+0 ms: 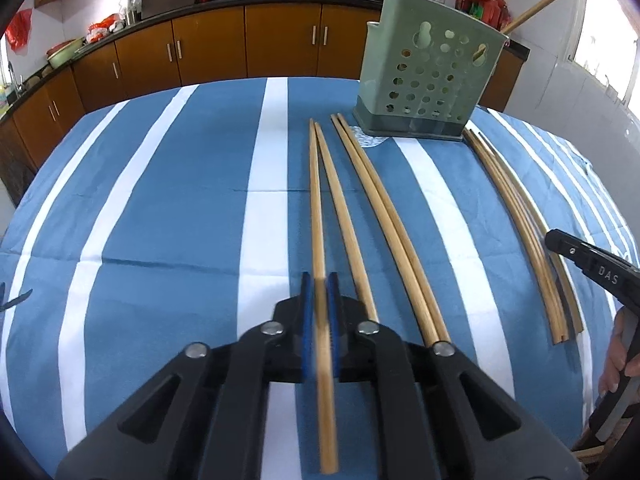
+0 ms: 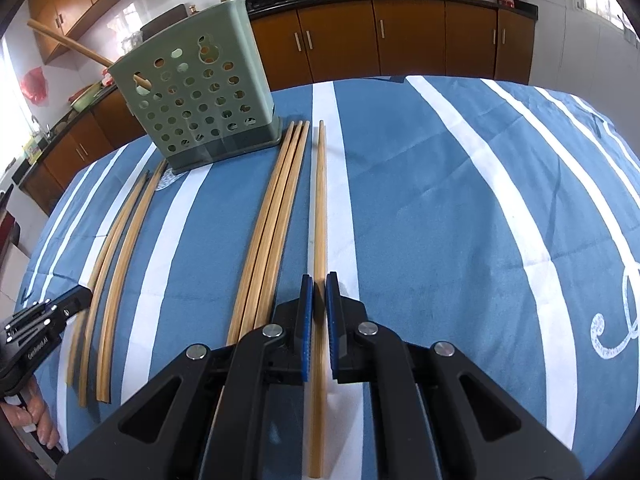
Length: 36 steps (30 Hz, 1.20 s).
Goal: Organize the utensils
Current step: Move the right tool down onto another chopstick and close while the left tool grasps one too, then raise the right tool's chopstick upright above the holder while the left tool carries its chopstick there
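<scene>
The chopstick (image 1: 320, 216) that matters for the left side lies on the striped surface (image 1: 160, 200) with its long axis running straight away from the left gripper (image 1: 320, 312), tip pointing toward the green perforated holder (image 1: 428, 80) standing at the far edge. The left gripper has its 2 blue pads (image 1: 306, 312) drawn nearly together around the near part of that stick; the stick looks blurred there, and whether the pads are actually pinching it cannot be told. Just right of it lies 1 more stick (image 1: 344, 216), then a pair (image 1: 384, 216), then a bundle (image 1: 516, 216) farther right, near where the other gripper's tip enters. In the right wrist view a single chopstick (image 2: 319, 208) likewise runs lengthwise between the narrowed pads of the right gripper (image 2: 319, 312), with a small gap visible on either side, so it appears to straddle rather than clamp. Beside it lie 3 sticks (image 2: 276, 208) together. 1 stick (image 2: 68, 42) already leans out of the holder (image 2: 196, 100). The holder sits ahead and to the right of the left gripper, ahead and to the left of the right, so either stick likely needs lifting and tipping upright to drop in.
</scene>
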Available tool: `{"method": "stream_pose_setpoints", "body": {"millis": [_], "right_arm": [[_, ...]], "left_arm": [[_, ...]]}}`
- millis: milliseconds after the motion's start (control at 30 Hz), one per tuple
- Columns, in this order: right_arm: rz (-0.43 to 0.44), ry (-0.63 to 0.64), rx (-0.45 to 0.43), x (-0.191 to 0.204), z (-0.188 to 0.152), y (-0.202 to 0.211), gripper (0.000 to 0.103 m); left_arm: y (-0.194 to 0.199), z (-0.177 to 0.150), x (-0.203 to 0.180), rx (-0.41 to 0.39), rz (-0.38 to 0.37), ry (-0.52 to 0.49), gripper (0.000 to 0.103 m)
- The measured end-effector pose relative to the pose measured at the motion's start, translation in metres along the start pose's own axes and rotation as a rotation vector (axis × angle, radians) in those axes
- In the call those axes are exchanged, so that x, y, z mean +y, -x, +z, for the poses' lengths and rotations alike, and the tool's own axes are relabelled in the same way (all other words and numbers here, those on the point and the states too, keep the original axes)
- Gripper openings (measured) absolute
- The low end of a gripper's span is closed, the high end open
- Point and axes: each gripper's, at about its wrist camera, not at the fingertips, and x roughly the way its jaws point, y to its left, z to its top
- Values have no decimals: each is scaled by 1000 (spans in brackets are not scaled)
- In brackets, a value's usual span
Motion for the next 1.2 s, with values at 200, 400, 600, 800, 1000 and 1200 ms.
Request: {"method": "stream_pose_setpoints", "body": {"millis": [200,400,600,800,1000,1200], "right_arm": [[-42,-6,-19,-8,14,-9,7],[-92,-49,-38,-29,28,-15,7],[-107,-35,-37,-26,27,-14,8],[-98,-42,-36,-28,27,-15,8],[-97,-43,-36,-28,27,-15,8],[-94,-46,-35,-28,28,-15,8]], "left_arm": [[-14,21,24,2,45,44,8],[-23,34,55,-28,35,111,8],[-21,33,56,-35,28,119,9],[-21,33,58,-35,18,128,9],[-22,32,61,-37,0,145,9],[-22,32,62,-39,-7,155,9]]}}
